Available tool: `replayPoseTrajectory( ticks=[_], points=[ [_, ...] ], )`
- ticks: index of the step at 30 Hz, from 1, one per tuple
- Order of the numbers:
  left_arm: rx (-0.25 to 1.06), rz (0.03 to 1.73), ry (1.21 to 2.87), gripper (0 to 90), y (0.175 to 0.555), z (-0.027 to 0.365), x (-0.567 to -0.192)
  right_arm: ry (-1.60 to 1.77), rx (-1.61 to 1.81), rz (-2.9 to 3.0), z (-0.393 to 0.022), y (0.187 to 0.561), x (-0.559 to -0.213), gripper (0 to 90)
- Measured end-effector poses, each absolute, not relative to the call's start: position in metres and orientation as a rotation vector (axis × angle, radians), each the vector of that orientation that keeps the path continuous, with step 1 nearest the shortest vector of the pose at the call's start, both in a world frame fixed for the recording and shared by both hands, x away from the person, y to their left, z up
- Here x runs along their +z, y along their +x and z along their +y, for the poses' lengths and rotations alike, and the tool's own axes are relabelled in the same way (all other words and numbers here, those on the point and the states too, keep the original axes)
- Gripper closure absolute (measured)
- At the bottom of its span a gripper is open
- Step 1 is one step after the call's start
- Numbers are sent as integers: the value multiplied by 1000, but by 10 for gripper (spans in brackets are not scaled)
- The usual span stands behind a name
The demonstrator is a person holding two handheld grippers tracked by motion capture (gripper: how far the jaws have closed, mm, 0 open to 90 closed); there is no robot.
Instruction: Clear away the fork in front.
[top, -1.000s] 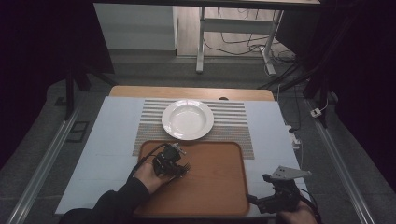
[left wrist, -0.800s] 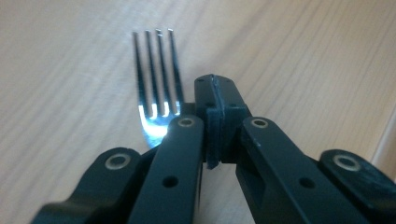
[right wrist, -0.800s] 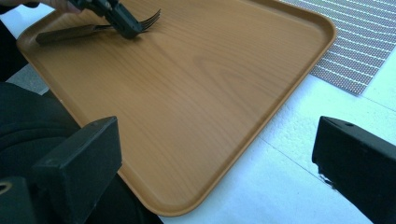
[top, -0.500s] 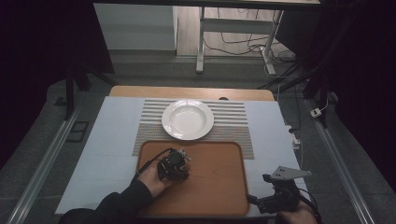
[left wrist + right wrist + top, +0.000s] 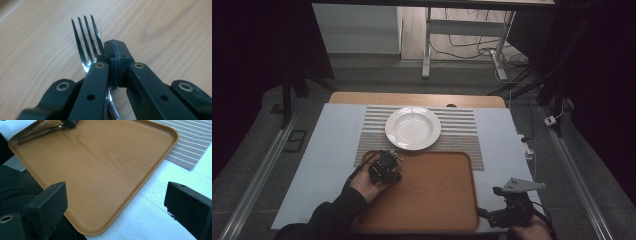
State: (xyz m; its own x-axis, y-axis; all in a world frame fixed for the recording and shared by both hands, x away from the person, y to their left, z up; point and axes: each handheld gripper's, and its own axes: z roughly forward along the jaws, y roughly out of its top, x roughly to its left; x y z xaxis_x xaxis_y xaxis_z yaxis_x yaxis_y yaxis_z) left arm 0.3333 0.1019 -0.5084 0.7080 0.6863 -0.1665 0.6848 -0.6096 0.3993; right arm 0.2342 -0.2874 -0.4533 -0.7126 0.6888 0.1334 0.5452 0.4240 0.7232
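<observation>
The left gripper [image 5: 387, 167] sat over the upper left corner of the wooden tray [image 5: 437, 200], its jaws clamped tight around a metal fork [image 5: 86, 42]. In the left gripper view the two black pads met just below the fork's head, at the neck, with the four tines reaching past them toward twelve o'clock over the pale wood grain; the handle ran back under the jaws toward six o'clock and was mostly hidden. Whether the fork rested on the tray or hung slightly above it could not be told. In the high view the person's left hand [image 5: 364, 186], in a dark sleeve, came in from seven o'clock to hold this gripper. A white plate [image 5: 412, 127] stood on a striped placemat [image 5: 462, 132] just beyond the tray's far edge, at about one o'clock from the left gripper and near it but apart. The right gripper [image 5: 507, 215] lay off the tray's lower right corner, at about five o'clock from the tray's middle, on the white table cover [image 5: 332, 145]. In the right gripper view its jaws stood wide apart with nothing between them, looking across the tray toward the left gripper at eleven o'clock.
</observation>
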Motion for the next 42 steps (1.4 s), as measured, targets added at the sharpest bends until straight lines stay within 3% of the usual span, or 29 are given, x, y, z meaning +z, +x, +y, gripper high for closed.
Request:
replayPoseTrajectory(
  ticks=[23, 28, 37, 42],
  points=[
    [53, 1252, 2408, 836, 347, 150, -509, 1086, 1170, 2501, -287, 234, -453, 32],
    [76, 1223, 2406, 695, 344, 150, -506, 1086, 1169, 2503, -287, 234, -453, 32],
    [97, 1152, 2369, 360, 330, 155, -495, 1079, 1170, 2504, -287, 234, -453, 32],
    [73, 1131, 2310, 247, 320, 162, -488, 1083, 1169, 2505, -287, 234, -453, 32]
  ],
)
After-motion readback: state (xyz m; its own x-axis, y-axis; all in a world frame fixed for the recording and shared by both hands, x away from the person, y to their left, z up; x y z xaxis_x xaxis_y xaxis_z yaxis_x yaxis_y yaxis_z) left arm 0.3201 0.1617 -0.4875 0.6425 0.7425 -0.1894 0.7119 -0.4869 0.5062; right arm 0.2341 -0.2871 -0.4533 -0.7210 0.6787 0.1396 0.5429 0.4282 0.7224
